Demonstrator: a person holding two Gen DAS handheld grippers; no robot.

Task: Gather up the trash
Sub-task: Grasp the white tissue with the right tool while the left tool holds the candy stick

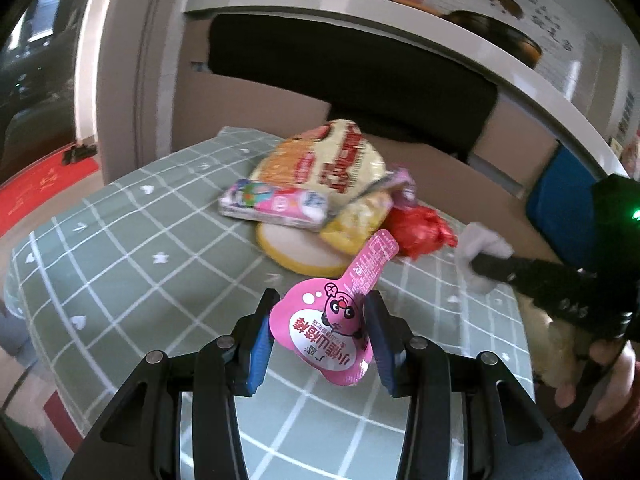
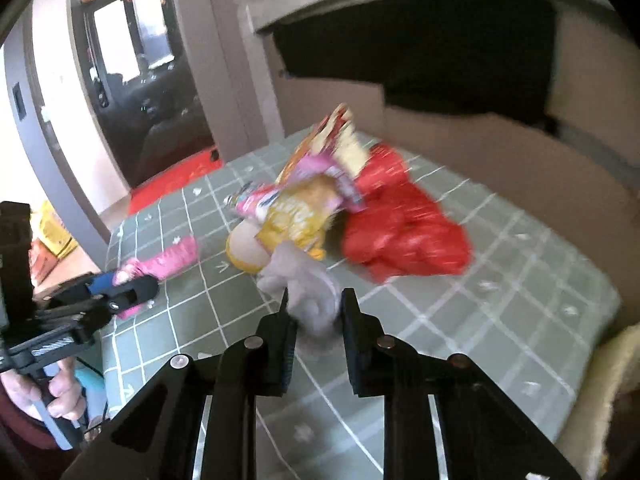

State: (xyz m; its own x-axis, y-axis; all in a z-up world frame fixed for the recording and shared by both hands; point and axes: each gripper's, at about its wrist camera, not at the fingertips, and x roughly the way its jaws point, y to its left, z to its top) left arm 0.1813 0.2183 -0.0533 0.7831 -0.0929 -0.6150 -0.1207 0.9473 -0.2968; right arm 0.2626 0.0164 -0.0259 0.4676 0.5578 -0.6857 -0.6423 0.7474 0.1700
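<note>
Left wrist view. Left gripper (image 1: 320, 332) is clamped on a pink jelly lid (image 1: 334, 320), blue pads pressing its round part from both sides, the tab sticking up and away toward the trash pile. Landmark: the yellow-rimmed plate (image 1: 298, 250) on the green checked tablecloth (image 1: 132, 248). On the plate's far side lies a big snack bag (image 1: 328, 160); a pink carton (image 1: 274, 204) lies across its far edge; a yellow wrapper (image 1: 356, 220) overlaps its right edge; a red wrapper (image 1: 420, 232) sits just right of that. Right of the plate, the right gripper (image 1: 486, 266) reaches in from the side with a white tissue (image 1: 482, 254) at its tip.

Right wrist view. Right gripper (image 2: 314, 316) has its fingers closed in on the tissue (image 2: 304, 284), wad bulging out ahead of them, touching or just short of the plate (image 2: 246, 252); blur makes contact hard to call. Red wrapper (image 2: 404, 228) lies right of the plate, yellow wrapper (image 2: 294, 216) on top of it. Left of the plate, the left gripper (image 2: 132, 288) holds the lid (image 2: 168, 260) low over the cloth.

Judgement: pick-up step, both hands loaded with one piece each. No bin is visible in either view. Next move calls for lifting both pieces clear of the pile and carrying them to wherever the trash goes. The tissue is soft and could slip; the lid's grip looks firm.
</note>
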